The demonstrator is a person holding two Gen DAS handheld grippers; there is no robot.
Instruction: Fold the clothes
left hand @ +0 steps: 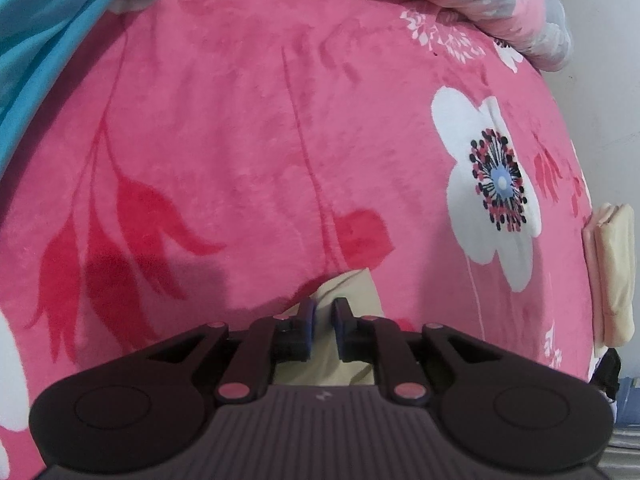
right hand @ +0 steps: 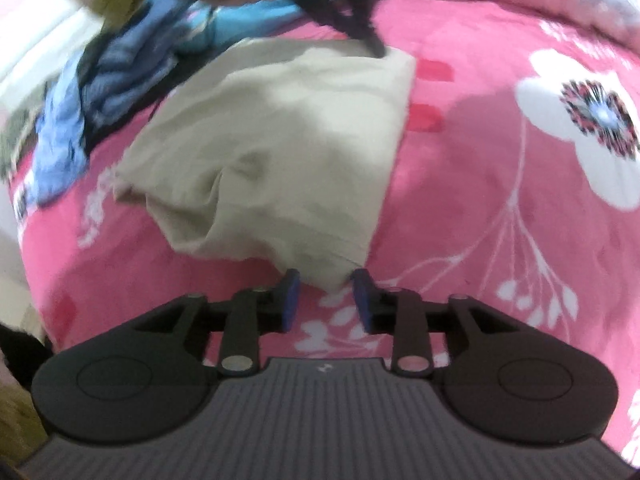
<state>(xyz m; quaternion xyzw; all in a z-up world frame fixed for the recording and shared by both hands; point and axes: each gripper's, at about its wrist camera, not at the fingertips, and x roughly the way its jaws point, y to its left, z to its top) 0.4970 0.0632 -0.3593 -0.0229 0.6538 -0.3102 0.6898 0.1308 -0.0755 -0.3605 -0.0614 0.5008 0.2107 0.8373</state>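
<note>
Beige garment (right hand: pixel 280 152) on the pink floral blanket (right hand: pixel 480 184), partly folded, one tool at each end.

The right tool (right hand: pixel 325 296) stands with fingers apart around the near corner, not clamped. The left tool (left hand: pixel 323 326) shows a narrow gap over beige cloth; whether it pinches cannot be told. Risk: closing short of the hem misses the corner; uneven pull skews the fold. The pile of blue clothes (right hand: pixel 120 80) lies just beside and may snag.

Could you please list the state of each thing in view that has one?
beige garment: partly folded, lying on the blanket
left gripper: nearly shut on the garment's corner
right gripper: open at the garment's near corner
blue clothes: unfolded heap
pink floral blanket: spread flat
</note>
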